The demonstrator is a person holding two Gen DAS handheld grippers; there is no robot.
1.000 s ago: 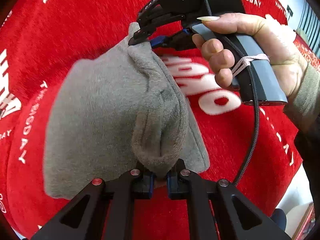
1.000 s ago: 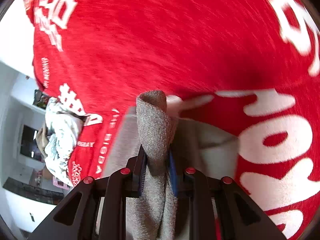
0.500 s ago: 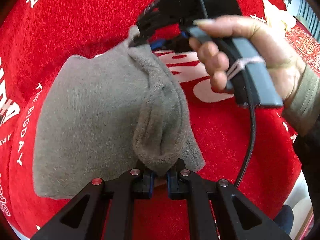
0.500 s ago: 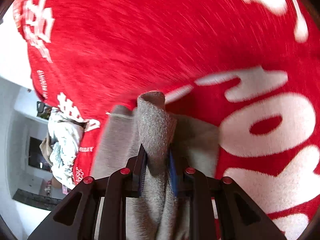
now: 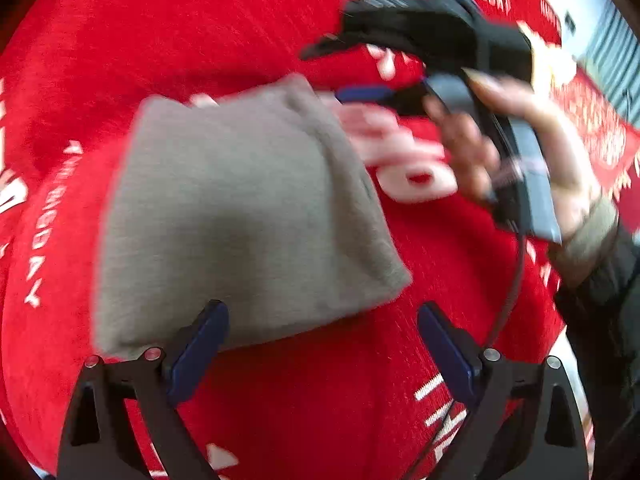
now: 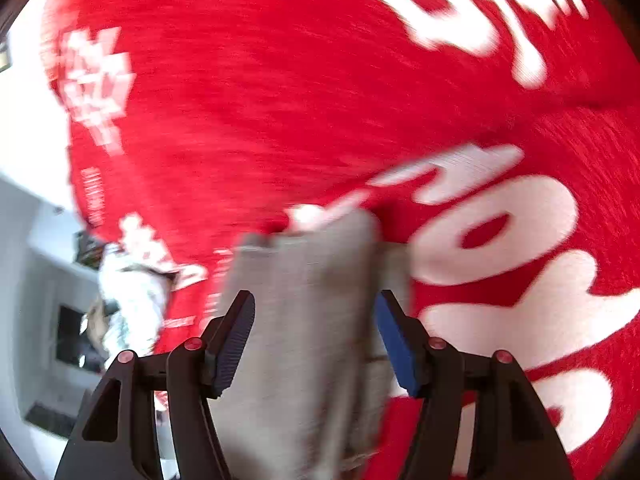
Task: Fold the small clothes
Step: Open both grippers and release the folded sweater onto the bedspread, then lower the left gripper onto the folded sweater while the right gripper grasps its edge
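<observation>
A small grey knitted garment lies folded flat on a red cloth with white lettering that covers the tabletop. In the left wrist view it fills the centre, and its near edge sits at about 6 o'clock, just ahead of the left hand-held gripper. That gripper's jaws are spread wide and hold nothing; its left finger overlaps the garment's near edge.

The right hand-held gripper is at 1 o'clock in that view, blurred, gripped by the person's right hand, just beyond the garment's far edge. In the right wrist view its jaws are also spread, with the grey fabric lying loose between them.

The garment looks soft, light and limp, so it would likely sag and unfold if lifted by one point. Pinching through all layers at two corners of an edge seems the safest hold.

A pale crumpled heap lies at 9 o'clock in the right wrist view.
</observation>
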